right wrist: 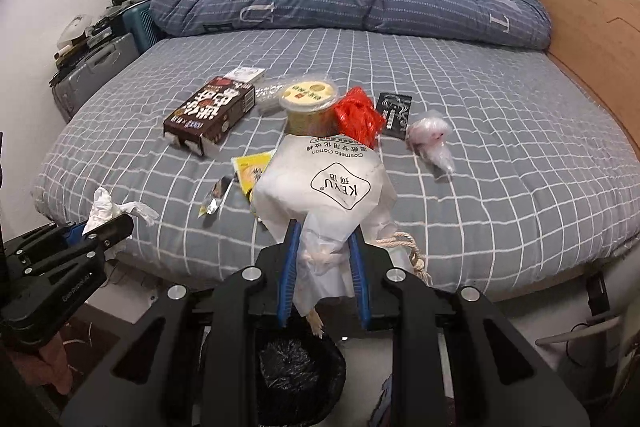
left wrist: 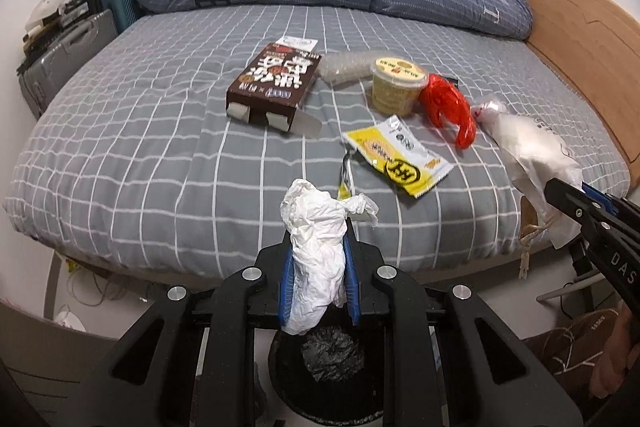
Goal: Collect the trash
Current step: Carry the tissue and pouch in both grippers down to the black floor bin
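**Both grippers carrying trash above the black bin**

The left gripper [left wrist: 318,259] is clamping a crumpled white tissue wad [left wrist: 316,251] between its blue pads. The wad's long axis is running along the fingers, its loose end pointing forward toward the bed and its lower end hanging over the black-lined round trash bin [left wrist: 328,367].

The right gripper [right wrist: 325,259] is pinching the gathered neck of a white printed cosmetic-cotton bag [right wrist: 328,191]. The bag is standing lengthwise along the fingers, the wide printed body pointing away toward the bed, a beige drawstring cord [right wrist: 412,251] dangling at the right. The bin is sitting directly below the jaws.

Lying on the grey checked bedsheet [left wrist: 140,147]: a brown cardboard snack box [left wrist: 276,83] with its open flaps facing the camera, a yellow lidded plastic cup [left wrist: 396,83], a red crinkled plastic wrapper [left wrist: 448,107], a yellow flat sachet [left wrist: 400,157] lying diagonally, and a clear bubble-wrap piece [left wrist: 344,67].
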Available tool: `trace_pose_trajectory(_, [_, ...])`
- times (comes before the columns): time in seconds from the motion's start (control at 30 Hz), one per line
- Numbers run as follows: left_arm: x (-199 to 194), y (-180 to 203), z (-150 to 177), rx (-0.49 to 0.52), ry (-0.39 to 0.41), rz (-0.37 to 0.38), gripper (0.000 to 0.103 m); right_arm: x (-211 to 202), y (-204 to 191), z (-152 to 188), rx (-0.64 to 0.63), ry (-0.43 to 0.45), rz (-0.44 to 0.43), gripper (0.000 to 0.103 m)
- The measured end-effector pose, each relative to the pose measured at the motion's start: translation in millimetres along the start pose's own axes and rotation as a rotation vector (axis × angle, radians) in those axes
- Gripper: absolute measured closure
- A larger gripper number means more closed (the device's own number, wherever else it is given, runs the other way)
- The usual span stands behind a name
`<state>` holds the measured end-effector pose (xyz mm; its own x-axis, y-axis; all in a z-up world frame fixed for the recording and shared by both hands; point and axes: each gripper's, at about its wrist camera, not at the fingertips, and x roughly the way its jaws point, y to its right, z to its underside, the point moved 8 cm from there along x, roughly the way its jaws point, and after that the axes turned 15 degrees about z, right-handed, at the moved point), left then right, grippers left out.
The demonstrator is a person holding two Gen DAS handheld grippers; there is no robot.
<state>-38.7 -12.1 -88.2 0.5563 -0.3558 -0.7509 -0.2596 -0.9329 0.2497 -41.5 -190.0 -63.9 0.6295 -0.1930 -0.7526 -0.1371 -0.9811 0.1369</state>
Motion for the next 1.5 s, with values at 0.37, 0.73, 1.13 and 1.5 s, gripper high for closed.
trace_pose_trajectory(0.37, [-12.6, -1.2, 30.3, -0.006, -0.036, -0.011, 0.083, -9.1, -9.5, 31.4, -0.014, -0.043, -0.019, 0.08])
trace_pose_trajectory(0.73, [-21.5, -1.6, 53.8, -0.005, -0.06, -0.025, 0.083, -19.6, -21.7, 62.8, -0.029, -0.1, -0.039, 0.08])
trace_pose_trajectory(1.13, [-12.8, -9.6, 89.1, -0.032, -0.115, -0.017, 0.083, -15.6, -34.7, 96.3, -0.088, -0.148, -0.037, 0.08])
trace_pose_trajectory(1.5, [15.0, -26.9, 120.0, -0.088, -0.181, -0.007, 0.083, 10.3, -52.8, 130.6, -0.121, -0.229, -0.063, 0.081])
